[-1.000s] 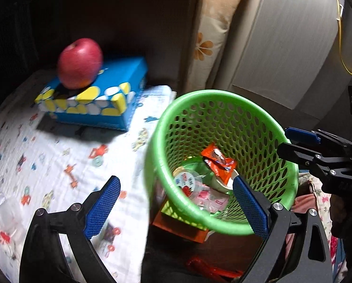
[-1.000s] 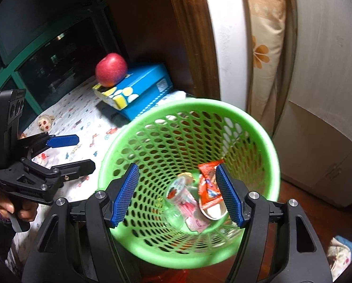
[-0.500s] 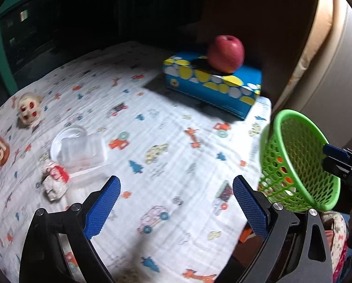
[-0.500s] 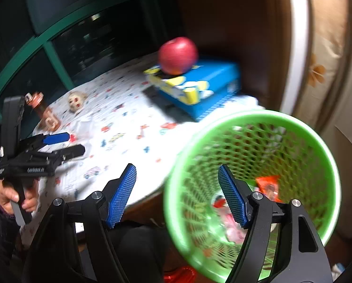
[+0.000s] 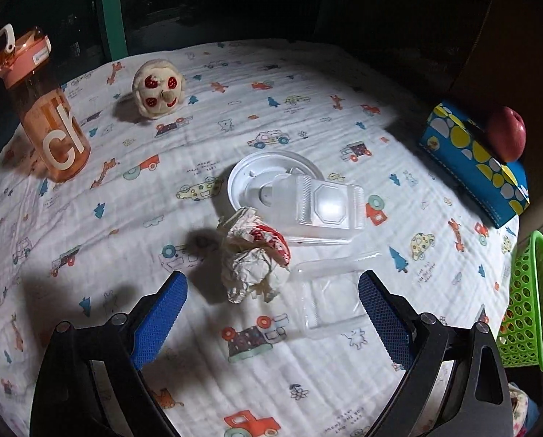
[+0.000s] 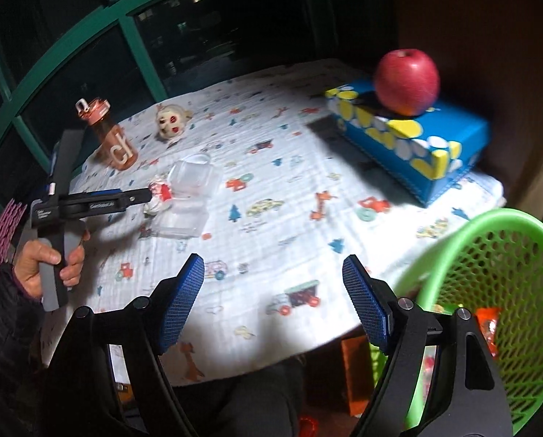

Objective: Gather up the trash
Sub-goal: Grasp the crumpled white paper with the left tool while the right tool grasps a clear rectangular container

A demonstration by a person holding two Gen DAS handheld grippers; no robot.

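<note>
Worktop [image 5: 307, 83] under a white cloth printed with little cars and trees fills my left view. My left gripper [image 5: 271, 309] has its blue fingers [image 5: 160, 318] spread wide with nothing held; they hang above the cloth, angled down.

Trash sits just ahead of those fingers. Crumpled paper wrapper [image 5: 255, 255], white with a red patch, lies just beyond the gap, nearer the left finger. Clear plastic tray [image 5: 326, 295] lies flat just inside the right finger, touching the wrapper's right side as far as I can tell. Beyond both: a white round lid [image 5: 242, 178] with a second clear plastic container [image 5: 322, 209] lying across it.

Further off, ahead and left of the fingers, an orange bottle [image 5: 43, 109] stands upright; a small stuffed toy [image 5: 158, 89] sits to its right. Far right, a blue tissue box [image 5: 475, 160] carries a red apple [image 5: 508, 138].

My right gripper [image 6: 271, 298] has its fingers [image 6: 182, 304] wide too, nothing between them; its jaws have just been opening. They hover over the near edge of the worktop. Green basket [image 6: 497, 251] is just right of the right finger, off the worktop's edge, with an orange packet [image 6: 488, 324] inside. From this side I see a hand [image 6: 49, 266] gripping the left gripper's handle, its tips at the wrapper.
</note>
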